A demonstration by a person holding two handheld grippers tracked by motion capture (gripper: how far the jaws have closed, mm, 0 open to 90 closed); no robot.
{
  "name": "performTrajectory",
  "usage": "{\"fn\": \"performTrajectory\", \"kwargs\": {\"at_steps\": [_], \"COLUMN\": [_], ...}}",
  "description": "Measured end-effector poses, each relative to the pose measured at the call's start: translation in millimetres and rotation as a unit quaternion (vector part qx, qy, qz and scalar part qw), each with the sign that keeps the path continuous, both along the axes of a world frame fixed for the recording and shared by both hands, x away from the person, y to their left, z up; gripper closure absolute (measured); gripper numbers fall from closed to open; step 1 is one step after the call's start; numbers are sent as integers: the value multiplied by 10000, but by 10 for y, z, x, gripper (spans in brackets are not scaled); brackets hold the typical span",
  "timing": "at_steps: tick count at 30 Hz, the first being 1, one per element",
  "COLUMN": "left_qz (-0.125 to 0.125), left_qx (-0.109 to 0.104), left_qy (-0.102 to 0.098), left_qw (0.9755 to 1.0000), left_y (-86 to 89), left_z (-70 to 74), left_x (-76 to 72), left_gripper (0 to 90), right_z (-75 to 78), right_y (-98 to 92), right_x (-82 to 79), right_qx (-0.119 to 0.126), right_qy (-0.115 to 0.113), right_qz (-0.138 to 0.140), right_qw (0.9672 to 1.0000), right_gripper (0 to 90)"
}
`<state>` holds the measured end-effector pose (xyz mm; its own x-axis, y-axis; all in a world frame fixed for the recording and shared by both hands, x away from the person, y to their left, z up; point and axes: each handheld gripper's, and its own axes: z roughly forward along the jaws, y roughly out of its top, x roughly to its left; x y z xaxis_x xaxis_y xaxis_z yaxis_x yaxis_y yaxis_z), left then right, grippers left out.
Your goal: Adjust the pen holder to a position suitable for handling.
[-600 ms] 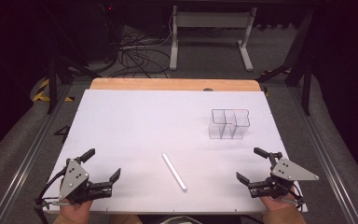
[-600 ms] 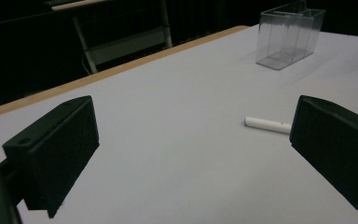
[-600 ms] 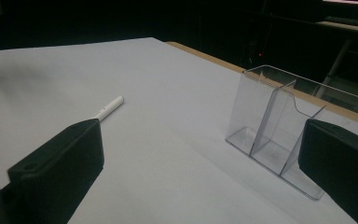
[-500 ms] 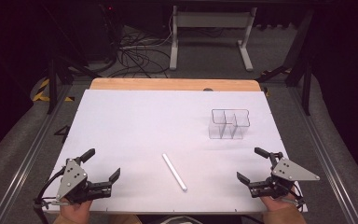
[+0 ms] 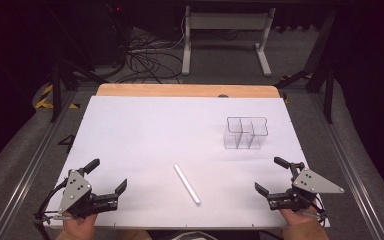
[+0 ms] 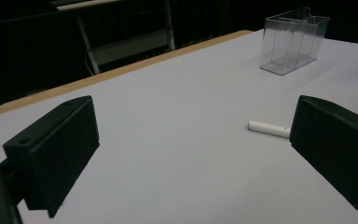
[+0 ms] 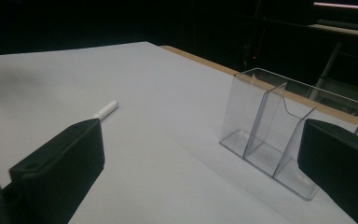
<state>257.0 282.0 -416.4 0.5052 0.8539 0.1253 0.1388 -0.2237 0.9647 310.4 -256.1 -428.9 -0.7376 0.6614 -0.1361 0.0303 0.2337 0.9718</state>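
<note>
Both claws are sitting at the near edge of the table, jaws spread wide with nothing between them. From the high view, the left gripper (image 5: 109, 176) is at the near left corner with a hand (image 5: 77, 227) under it, and the right gripper (image 5: 271, 175) is at the near right corner, held by the other hand (image 5: 300, 222). Between them, roughly mid-table and a bit toward the near edge, lies a white stick (image 5: 187, 184), flat on the white table cover (image 5: 145, 130) and angled diagonally, well apart from both claws. Further back on the right stands a clear plastic organizer (image 5: 246, 133) with a few compartments, upright and closer to the right claw than the left. A strip of wooden tabletop (image 5: 180, 90) shows at the far edge.

Left gripper view: two black jaws stand far apart at the sides of the frame, just bare white surface between them. The stick (image 6: 268, 128) pokes out beside the jaw at the right of the frame, partly hidden behind it, not touching as far as I can tell. The organizer (image 6: 293, 42) sits farther off.

Right gripper view: same deal, jaws wide with empty space between. The organizer (image 7: 279, 133) is near, just ahead, its dividers easy to see. The stick (image 7: 106, 109) lies off toward the other jaw, apart from it.
</note>
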Motion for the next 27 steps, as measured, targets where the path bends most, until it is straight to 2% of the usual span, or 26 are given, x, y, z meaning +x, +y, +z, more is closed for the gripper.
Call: {"fn": "performTrajectory", "kwargs": {"at_steps": [5, 8, 10, 12, 14, 22, 27], "left_qz": [11, 32, 39, 36, 25, 50, 70], "left_qx": [6, -34, -27, -54, -43, -53, -58], "left_qy": [4, 8, 5, 16, 26, 29, 52], "left_qw": [10000, 10000, 10000, 10000, 10000, 10000, 9999], "left_y": [-1, 10, 18, 14, 11, 19, 24], "left_z": [-2, 1, 7, 4, 1, -2, -10], "left_x": [7, 5, 4, 5, 7, 13, 30], "left_gripper": [22, 22, 23, 23, 23, 24, 24], "right_z": [15, 40, 90, 109, 156, 257, 299], "right_y": [36, 40, 16, 4, -19, 8, 5], "right_x": [-31, -21, 0, 11, 41, 174, 228], "right_qx": [-112, -146, -79, -54, -16, -135, -82], "right_qy": [-102, -19, 111, 124, 232, 466, 400], "right_qz": [-106, -110, -124, -113, -63, 5, -112], "right_qw": [9998, 9998, 9998, 9998, 9997, 9988, 9991], "right_gripper": [0, 0, 2, 3, 5, 30, 31]}}
